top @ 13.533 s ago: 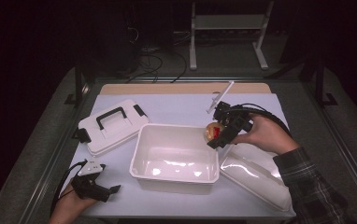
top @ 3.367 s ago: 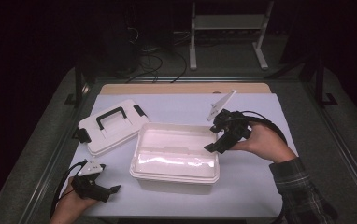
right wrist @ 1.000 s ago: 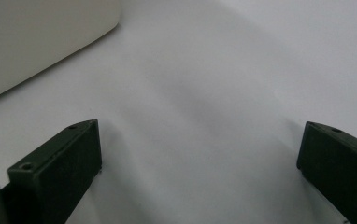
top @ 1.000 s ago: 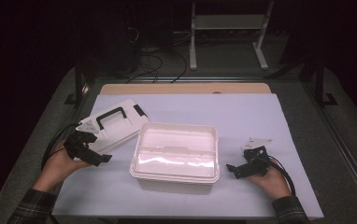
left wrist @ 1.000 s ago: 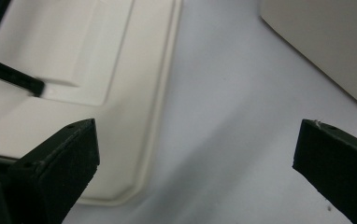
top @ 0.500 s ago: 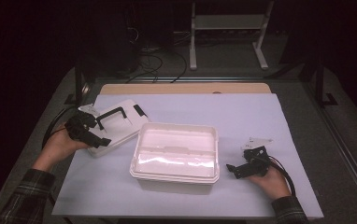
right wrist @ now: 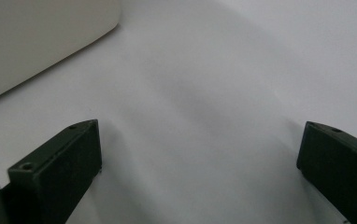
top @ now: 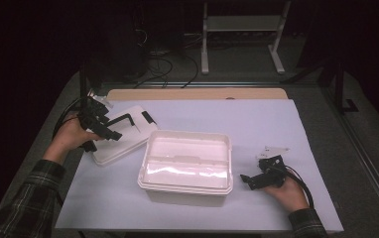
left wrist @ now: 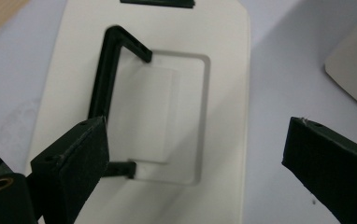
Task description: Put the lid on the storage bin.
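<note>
L gripper (top: 109, 135) has moved from table's near-left edge up over the lid (top: 120, 134) — jaws apart, just been closing slightly, nothing clamped. R gripper (top: 244, 179) at rest right of box (top: 185, 167), jaws apart. Count: 1 box, covered, contents hidden; 1 handled lid, left of box.
</note>
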